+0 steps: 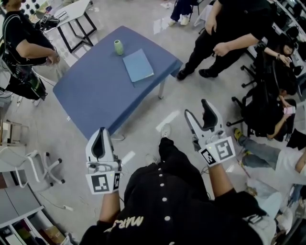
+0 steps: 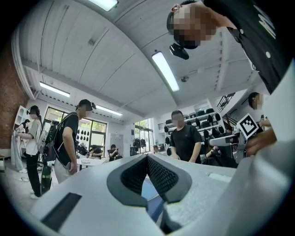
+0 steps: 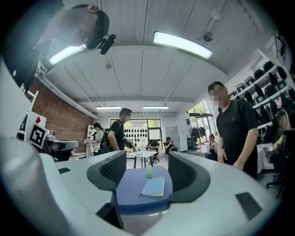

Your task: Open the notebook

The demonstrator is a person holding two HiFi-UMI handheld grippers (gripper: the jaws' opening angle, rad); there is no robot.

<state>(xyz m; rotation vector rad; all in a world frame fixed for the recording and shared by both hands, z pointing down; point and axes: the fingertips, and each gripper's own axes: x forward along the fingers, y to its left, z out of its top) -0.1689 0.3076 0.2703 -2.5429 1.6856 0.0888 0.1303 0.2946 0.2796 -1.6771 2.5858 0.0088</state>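
Observation:
A closed light-blue notebook (image 1: pixel 138 65) lies near the far right edge of a blue table (image 1: pixel 95 91), with a green cup (image 1: pixel 118 47) standing just beyond it. Both grippers hang in the air well short of the table, over the floor. My left gripper (image 1: pixel 100 133) has its jaws together with nothing in them; its own view shows the pads meeting at the left gripper's tip (image 2: pixel 147 157). My right gripper (image 1: pixel 197 109) stands open and empty. The right gripper (image 3: pixel 147 160) frames the table (image 3: pixel 131 196), the notebook (image 3: pixel 153 186) and the cup (image 3: pixel 149 173) far ahead.
A person (image 1: pixel 26 45) stands at the table's left and another person (image 1: pixel 229 38) at its far right. Someone sits among chairs at the right (image 1: pixel 282 110). A white table (image 1: pixel 71 12) stands at the back left, a white chair (image 1: pixel 33 162) at the near left.

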